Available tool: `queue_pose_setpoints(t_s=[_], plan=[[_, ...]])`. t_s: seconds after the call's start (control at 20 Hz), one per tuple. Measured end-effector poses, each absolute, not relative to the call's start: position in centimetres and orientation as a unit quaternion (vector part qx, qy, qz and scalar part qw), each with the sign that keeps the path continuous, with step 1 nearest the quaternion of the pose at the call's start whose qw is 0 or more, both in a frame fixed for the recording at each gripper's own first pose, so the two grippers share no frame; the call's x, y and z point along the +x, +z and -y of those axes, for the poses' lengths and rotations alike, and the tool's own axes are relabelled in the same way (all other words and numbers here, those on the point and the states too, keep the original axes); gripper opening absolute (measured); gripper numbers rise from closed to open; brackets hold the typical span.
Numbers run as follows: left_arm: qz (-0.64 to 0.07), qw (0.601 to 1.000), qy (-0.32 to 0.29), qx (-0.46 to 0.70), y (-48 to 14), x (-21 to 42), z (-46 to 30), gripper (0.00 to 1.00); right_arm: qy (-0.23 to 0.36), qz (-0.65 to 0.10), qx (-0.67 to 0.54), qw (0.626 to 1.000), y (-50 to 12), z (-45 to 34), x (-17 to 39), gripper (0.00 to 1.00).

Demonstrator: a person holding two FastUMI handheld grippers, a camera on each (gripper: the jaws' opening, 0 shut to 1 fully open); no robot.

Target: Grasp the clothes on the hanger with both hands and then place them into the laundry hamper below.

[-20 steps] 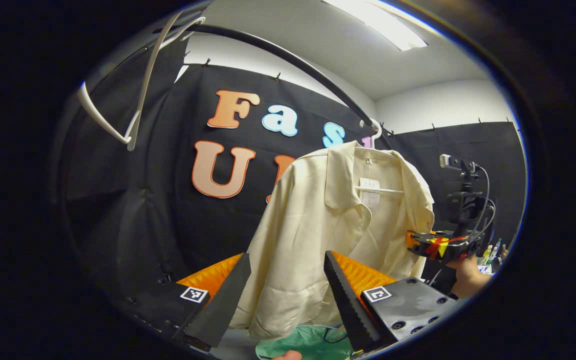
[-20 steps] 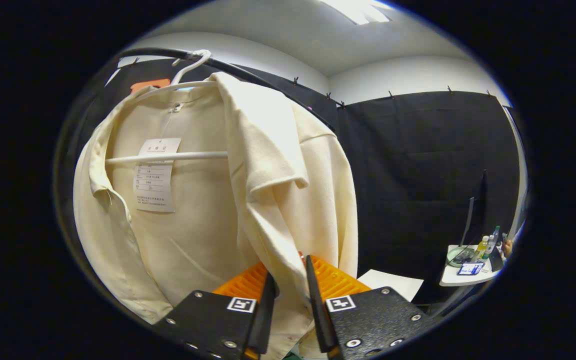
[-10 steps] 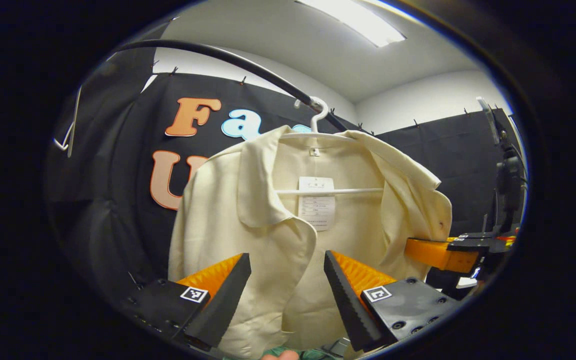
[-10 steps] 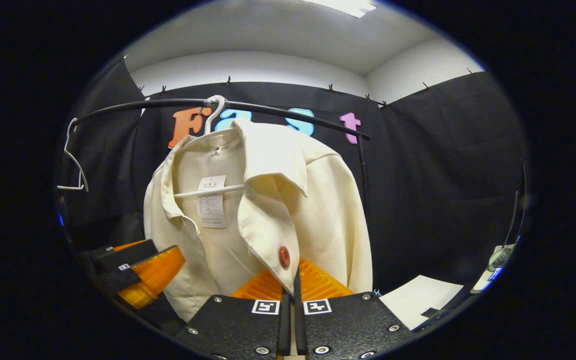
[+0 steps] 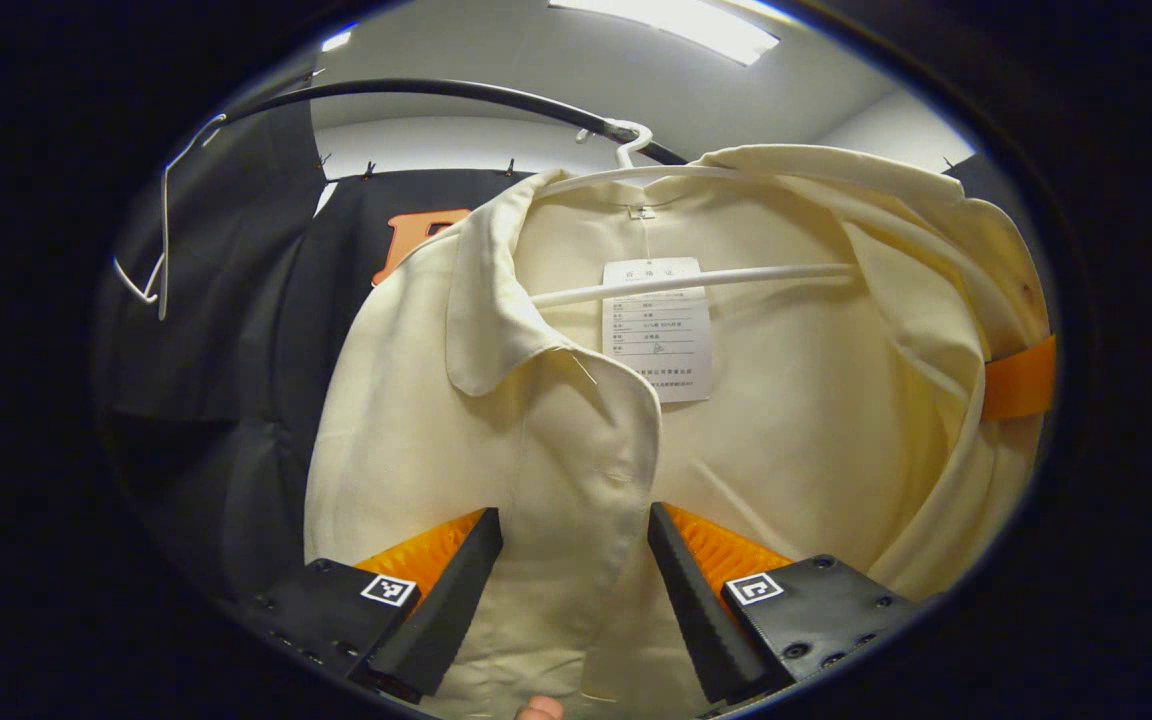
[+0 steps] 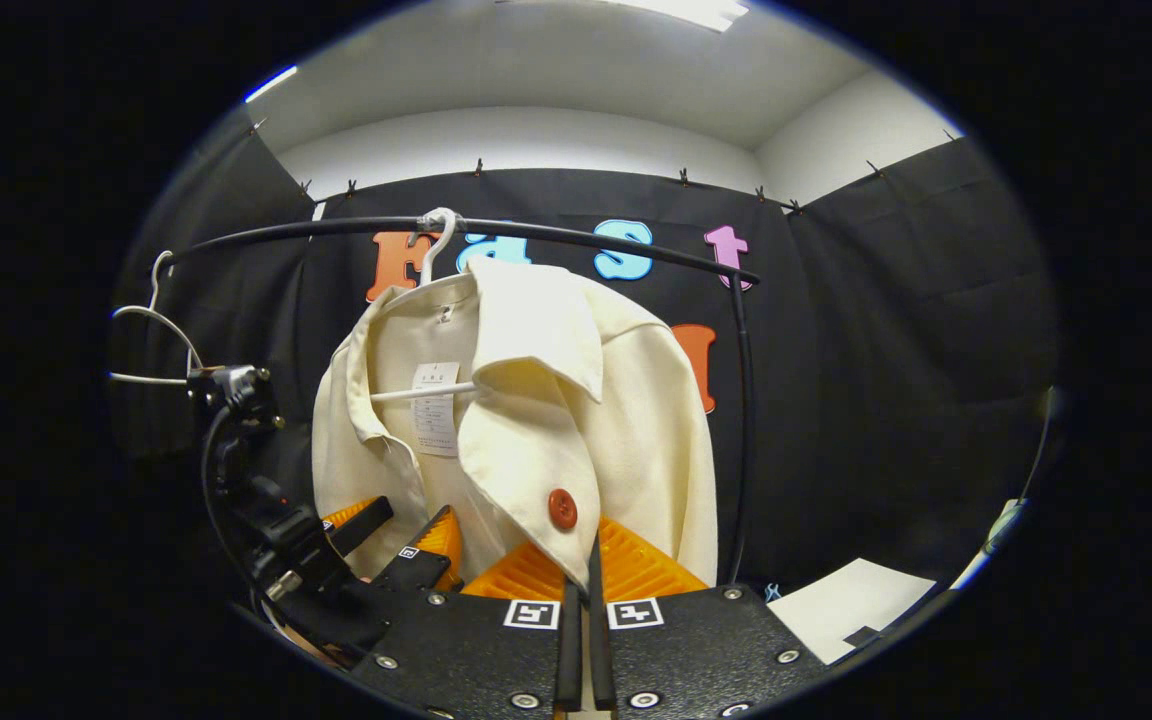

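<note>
1. The cream jacket (image 5: 496, 400) hangs on a white hanger (image 5: 696, 280), centre frame.
2. The left gripper (image 5: 576, 590) is spread around its front edge.
3. The right gripper (image 6: 584, 600) pinches the lapel (image 6: 536, 480), lower centre.

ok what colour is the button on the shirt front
Reddish-brown; the round button on the cream collared shirt shows best in the right gripper view.

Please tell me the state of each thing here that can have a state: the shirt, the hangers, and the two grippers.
cream shirt: hanging on its hanger, front open, not yet in the hamper.
white hanger: hooked on the black rail, carrying the shirt.
spare hanger: hooked on the rail, empty.
left gripper: open, the shirt's front edge between its fingers.
right gripper: shut on the shirt's other front edge.
</note>
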State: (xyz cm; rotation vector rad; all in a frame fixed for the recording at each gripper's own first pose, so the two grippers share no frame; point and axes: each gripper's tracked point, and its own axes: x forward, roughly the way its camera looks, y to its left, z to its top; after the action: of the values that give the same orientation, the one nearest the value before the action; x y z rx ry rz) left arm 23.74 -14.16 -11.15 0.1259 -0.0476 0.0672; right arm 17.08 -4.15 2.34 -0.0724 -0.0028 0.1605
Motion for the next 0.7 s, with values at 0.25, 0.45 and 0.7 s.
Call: queue_pose_setpoints(t_s=[0.25,0.45,0.7], plan=[[0.047,0.968,0.18,0.169,-9.5,23.4,5.5,0.96,0.078,0.002,-0.034,0.996,2.1,4.4,17.4,0.03],[0.095,0.93,0.255,0.246,-5.5,22.1,0.7,0.98,0.07,0.003,-0.025,0.997,1.7,4.9,18.1,0.03],[0.124,0.902,0.271,0.313,-1.8,20.5,-2.2,0.67,0.061,0.014,-0.022,0.998,2.1,4.8,18.0,0.03]])
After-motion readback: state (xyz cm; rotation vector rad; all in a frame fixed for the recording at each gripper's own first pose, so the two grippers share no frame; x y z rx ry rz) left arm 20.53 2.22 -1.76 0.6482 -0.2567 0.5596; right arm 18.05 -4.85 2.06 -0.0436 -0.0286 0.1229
